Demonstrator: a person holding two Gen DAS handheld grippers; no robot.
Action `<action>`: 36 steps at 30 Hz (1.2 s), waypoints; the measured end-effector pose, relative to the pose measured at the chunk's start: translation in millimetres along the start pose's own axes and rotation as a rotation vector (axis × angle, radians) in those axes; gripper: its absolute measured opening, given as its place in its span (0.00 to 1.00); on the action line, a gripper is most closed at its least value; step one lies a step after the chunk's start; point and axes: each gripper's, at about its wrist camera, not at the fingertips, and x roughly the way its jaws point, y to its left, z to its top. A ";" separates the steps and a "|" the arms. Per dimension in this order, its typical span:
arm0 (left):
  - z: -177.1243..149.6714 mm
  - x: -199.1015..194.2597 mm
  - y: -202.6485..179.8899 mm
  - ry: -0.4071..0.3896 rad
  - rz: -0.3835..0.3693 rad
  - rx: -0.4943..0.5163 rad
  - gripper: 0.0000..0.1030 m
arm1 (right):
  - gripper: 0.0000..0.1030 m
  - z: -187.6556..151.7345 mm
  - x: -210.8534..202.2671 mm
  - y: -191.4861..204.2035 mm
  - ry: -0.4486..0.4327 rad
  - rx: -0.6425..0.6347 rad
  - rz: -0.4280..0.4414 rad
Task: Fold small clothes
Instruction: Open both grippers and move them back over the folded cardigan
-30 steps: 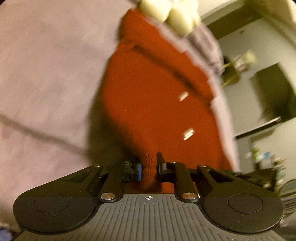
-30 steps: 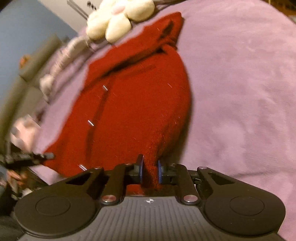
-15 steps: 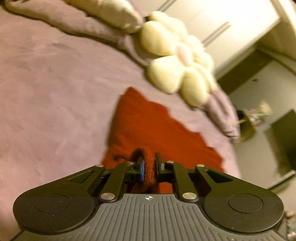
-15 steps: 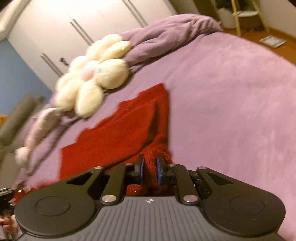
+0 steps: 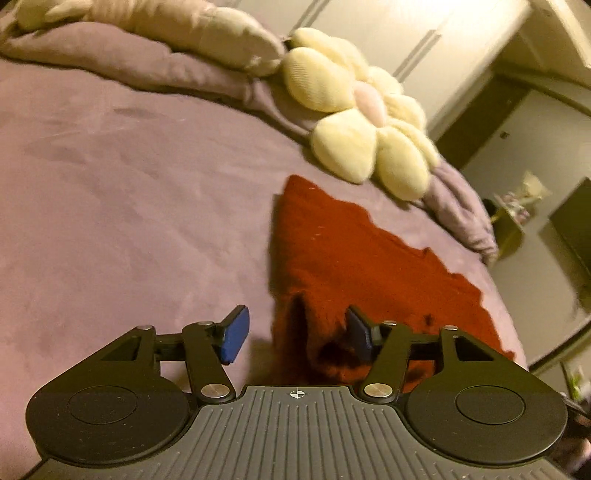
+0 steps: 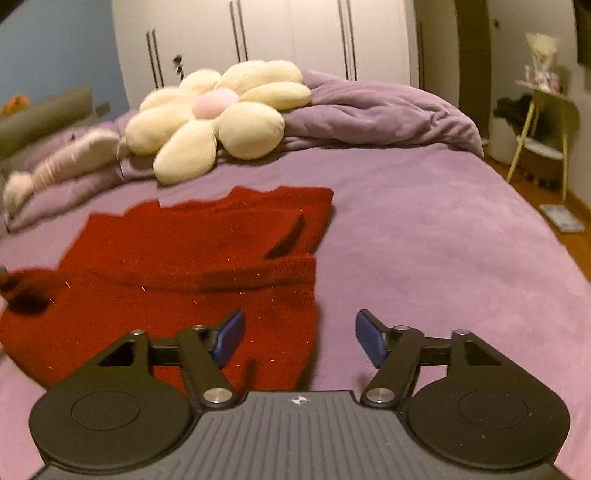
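A red knitted garment (image 6: 192, 266) lies folded over on the purple bed cover (image 6: 424, 229). It also shows in the left wrist view (image 5: 354, 258). My left gripper (image 5: 295, 332) is open, with the garment's near left corner lying loose between its blue pads (image 5: 234, 332). My right gripper (image 6: 299, 338) is open over the garment's near right corner, its left pad above the cloth and its right pad above the bed cover. Neither gripper holds anything.
A cream flower-shaped cushion (image 6: 218, 114) lies at the head of the bed beside a bunched purple duvet (image 6: 376, 110). A yellow side table (image 6: 543, 122) stands on the wooden floor to the right. White wardrobe doors (image 6: 288, 33) are behind the bed.
Both grippers held the garment's edge, carried it forward over the rest of the cloth, then opened and let it go. The garment now lies folded on the bed.
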 end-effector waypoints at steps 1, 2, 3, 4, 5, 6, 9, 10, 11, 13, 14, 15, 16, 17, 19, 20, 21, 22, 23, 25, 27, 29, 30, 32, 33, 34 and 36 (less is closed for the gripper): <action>-0.6 1.4 -0.3 0.005 -0.036 0.004 0.68 | 0.67 0.7 5.2 1.4 0.006 -0.011 -0.005; -0.7 3.7 -2.6 0.015 -0.061 0.017 0.73 | 0.69 1.4 10.6 2.5 0.012 -0.012 -0.005; -1.8 5.8 -4.6 0.025 -0.082 0.041 0.77 | 0.70 2.3 17.8 1.3 0.023 -0.006 0.001; -2.9 6.9 -7.0 0.032 -0.102 0.067 0.77 | 0.70 1.8 23.2 0.0 0.036 0.002 0.009; -3.8 6.8 -7.9 0.035 -0.133 0.078 0.77 | 0.71 1.6 26.4 -0.2 0.046 0.009 0.016; -4.5 6.0 -7.2 0.031 -0.171 0.068 0.80 | 0.71 1.2 31.4 0.1 0.056 0.018 0.023; -7.9 6.4 -6.1 0.004 -0.188 0.046 0.91 | 0.71 -1.8 41.7 2.6 0.076 0.040 0.061; -8.4 11.6 -8.1 0.013 -0.157 0.072 0.91 | 0.71 -2.4 43.8 2.9 0.080 0.042 0.065; -8.9 17.5 -10.2 0.026 -0.130 0.100 0.91 | 0.69 -3.2 45.1 3.7 0.079 0.042 0.070; -9.4 29.2 -14.3 0.046 -0.120 0.144 0.90 | 0.51 -3.2 46.6 4.6 0.069 0.043 0.085; -8.5 32.9 -15.7 0.039 -0.123 0.150 0.88 | 0.37 -2.9 45.7 5.5 0.062 0.044 0.088; -6.2 37.1 -17.8 0.033 -0.125 0.145 0.85 | 0.29 -2.7 44.2 6.0 0.053 0.046 0.093; -3.0 42.6 -19.8 0.035 -0.121 0.132 0.83 | 0.24 -2.4 43.3 7.8 0.047 0.041 0.097; -0.4 46.6 -22.2 0.032 -0.111 0.122 0.75 | 0.15 -2.0 41.2 9.3 0.040 0.033 0.095; 6.1 53.8 -28.0 0.012 -0.092 0.096 0.69 | 0.13 -0.9 38.5 10.1 0.023 0.040 0.081; 8.2 54.5 -28.9 -0.005 -0.081 0.077 0.68 | 0.12 -0.2 37.9 8.8 0.021 0.051 0.077; 9.4 54.3 -28.5 -0.028 -0.055 0.054 0.68 | 0.12 0.3 37.7 7.6 0.018 0.061 0.069; 11.5 53.5 -27.1 -0.052 -0.024 0.018 0.68 | 0.12 0.3 38.3 6.4 0.020 0.067 0.057; 13.8 52.7 -24.1 -0.062 -0.024 -0.008 0.68 | 0.12 -0.1 38.9 5.1 0.024 0.073 0.052; 15.8 46.0 -15.9 -0.080 -0.040 -0.057 0.68 | 0.12 -1.3 40.0 2.1 0.032 0.088 0.057; 16.3 38.6 -9.0 -0.082 -0.070 -0.047 0.77 | 0.14 -1.9 40.2 0.2 0.035 0.093 0.067; 14.4 32.8 -5.2 -0.060 -0.090 0.016 0.83 | 0.15 -1.8 40.7 -2.6 0.039 0.108 0.084; 13.0 32.8 -5.4 -0.037 -0.093 0.057 0.83 | 0.17 -1.8 41.1 -4.7 0.037 0.120 0.095; 9.7 39.8 -8.1 0.022 -0.096 0.110 0.87 | 0.21 -1.8 42.9 -7.0 0.039 0.139 0.114; 7.6 45.2 -9.9 0.042 -0.091 0.124 0.87 | 0.21 -2.1 44.0 -7.0 0.039 0.143 0.119; 5.6 51.1 -12.6 0.058 -0.093 0.141 0.87 | 0.21 -2.0 45.4 -6.1 0.040 0.146 0.121; 2.9 64.7 -18.7 0.083 -0.091 0.167 0.85 | 0.24 -2.0 48.0 -3.3 0.042 0.143 0.120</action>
